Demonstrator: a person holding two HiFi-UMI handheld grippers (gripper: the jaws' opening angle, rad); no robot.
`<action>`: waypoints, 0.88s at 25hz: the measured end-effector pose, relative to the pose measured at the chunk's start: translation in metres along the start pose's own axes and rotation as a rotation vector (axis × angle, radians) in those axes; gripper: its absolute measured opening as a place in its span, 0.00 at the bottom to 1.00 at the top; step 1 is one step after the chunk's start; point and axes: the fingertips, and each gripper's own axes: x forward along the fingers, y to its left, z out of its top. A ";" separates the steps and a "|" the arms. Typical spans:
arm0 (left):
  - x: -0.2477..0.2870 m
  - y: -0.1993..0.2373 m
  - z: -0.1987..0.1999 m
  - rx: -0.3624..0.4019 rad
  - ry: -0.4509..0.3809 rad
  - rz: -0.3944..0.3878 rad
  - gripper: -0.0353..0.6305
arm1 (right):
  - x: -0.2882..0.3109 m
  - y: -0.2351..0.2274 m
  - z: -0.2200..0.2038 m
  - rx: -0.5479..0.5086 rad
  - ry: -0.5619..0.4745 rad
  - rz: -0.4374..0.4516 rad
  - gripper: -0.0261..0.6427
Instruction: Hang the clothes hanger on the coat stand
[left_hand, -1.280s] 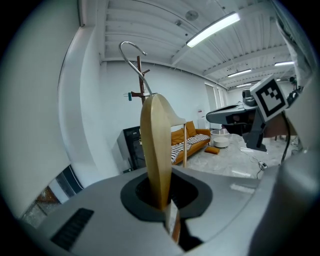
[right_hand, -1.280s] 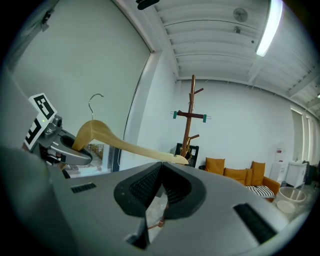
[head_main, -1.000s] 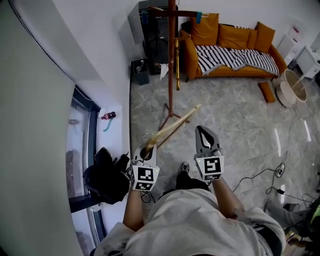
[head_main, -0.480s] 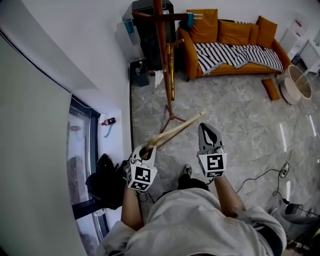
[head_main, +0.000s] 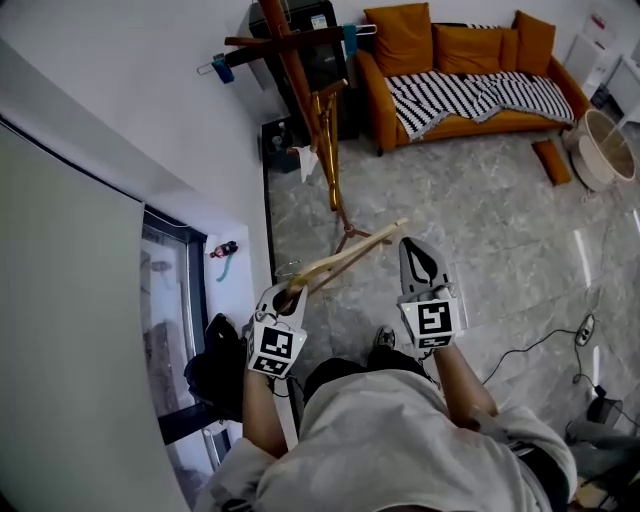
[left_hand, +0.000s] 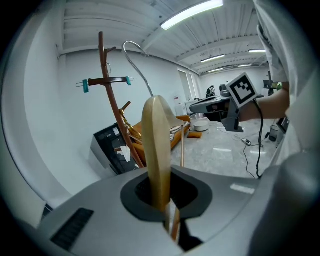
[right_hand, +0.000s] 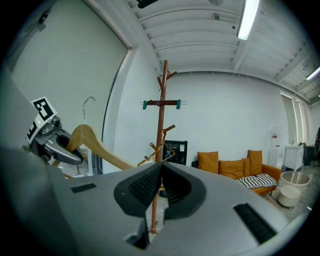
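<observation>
The pale wooden clothes hanger (head_main: 345, 262) is clamped at its near end by the left gripper (head_main: 289, 296), with its long axis directed far-right. The right gripper (head_main: 419, 262) is shown closed on nothing.

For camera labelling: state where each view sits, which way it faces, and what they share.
Head view: on the person's head, facing steeply down at the floor; shows forearms, torso, left tongs holding the hanger, right tongs.
Left gripper view: on the left tongs, facing the coat stand past the hanger; right tongs at right.
Right gripper view: on the right tongs, facing the coat stand and sofa; left tongs at left.
Shared: all show coat stand and hanger.
</observation>
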 end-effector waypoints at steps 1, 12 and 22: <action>0.002 -0.001 0.000 0.010 0.005 -0.013 0.07 | 0.000 -0.002 -0.001 0.002 0.001 -0.002 0.05; 0.031 0.028 -0.005 0.104 0.034 -0.101 0.07 | 0.013 -0.013 -0.014 -0.010 0.048 -0.042 0.05; 0.078 0.066 -0.004 0.207 0.024 -0.254 0.07 | 0.049 -0.015 -0.024 -0.007 0.106 -0.131 0.05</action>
